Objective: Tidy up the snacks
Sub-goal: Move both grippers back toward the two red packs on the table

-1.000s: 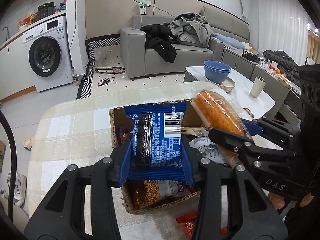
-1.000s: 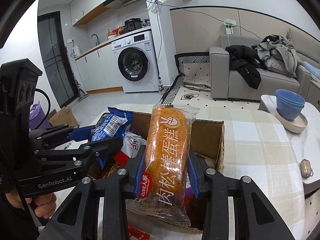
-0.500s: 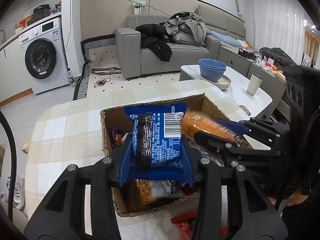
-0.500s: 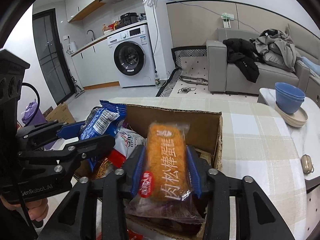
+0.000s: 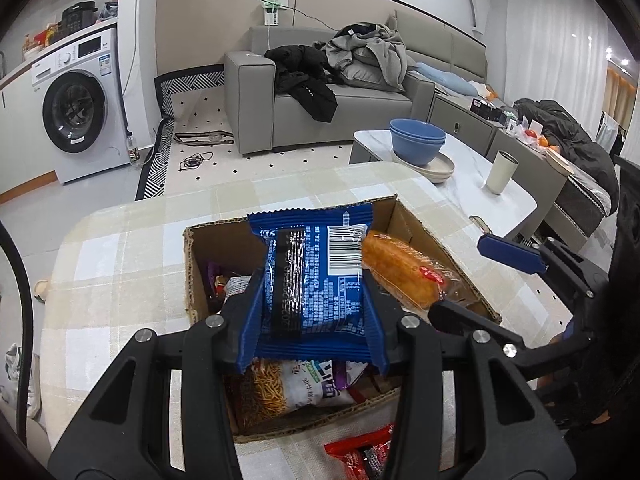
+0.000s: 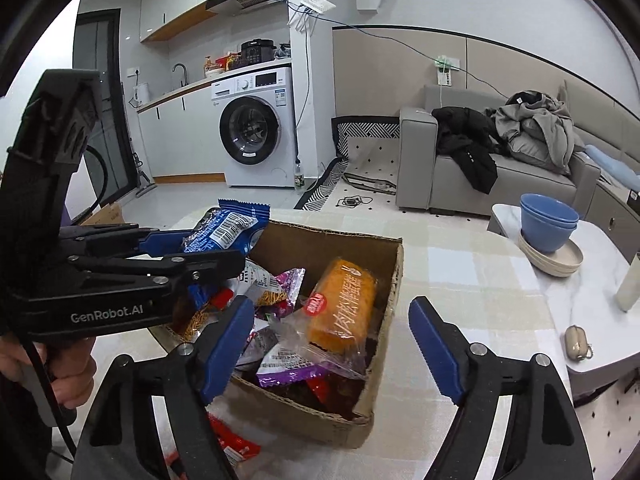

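Snacks [image 5: 312,276]: light, crinkly, crushable; best pinched across pack edges. Blue pack clamped in left gripper [image 5: 312,320]; right gripper [image 6: 332,344] spread wide, empty.

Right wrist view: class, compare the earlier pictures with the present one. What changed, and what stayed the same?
The right gripper lowered the orange cake pack into the cardboard box, then let go; its jaws now stand wide apart. Unchanged: the left gripper stays clamped on the blue snack packet above the box.
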Tool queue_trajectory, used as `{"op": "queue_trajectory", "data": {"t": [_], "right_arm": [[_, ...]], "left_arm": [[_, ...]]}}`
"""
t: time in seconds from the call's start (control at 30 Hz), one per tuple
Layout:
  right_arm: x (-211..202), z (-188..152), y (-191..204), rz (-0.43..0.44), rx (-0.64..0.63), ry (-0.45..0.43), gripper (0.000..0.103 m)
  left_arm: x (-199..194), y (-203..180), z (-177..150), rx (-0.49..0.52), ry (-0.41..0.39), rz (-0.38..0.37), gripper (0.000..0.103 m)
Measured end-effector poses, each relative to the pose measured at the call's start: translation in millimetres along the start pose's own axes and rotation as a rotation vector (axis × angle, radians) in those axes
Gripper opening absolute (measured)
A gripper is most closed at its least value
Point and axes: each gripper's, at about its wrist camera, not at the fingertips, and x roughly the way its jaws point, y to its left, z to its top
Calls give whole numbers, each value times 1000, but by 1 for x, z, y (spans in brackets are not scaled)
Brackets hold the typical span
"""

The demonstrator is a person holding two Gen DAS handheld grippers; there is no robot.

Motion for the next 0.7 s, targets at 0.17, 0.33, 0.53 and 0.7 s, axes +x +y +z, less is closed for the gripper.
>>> {"op": "queue_trajectory", "data": {"t": [0.17,0.33,0.53,0.7], "right_arm": [[-9,-8,-8,-22,16,1,88],[-21,-16,-12,-36,29,-8,94],[-36,-25,-15,-23,79,-19,102],[-49,-29,-13,0,112,-23,102]], "left_arm": [[0,-5,4,7,21,-13,46],[-13,-4,3,-9,11,-26,78],[-42,-8,-9,9,-7,-15,87],[-66,-7,-24,-11,-28,3,102]]}}
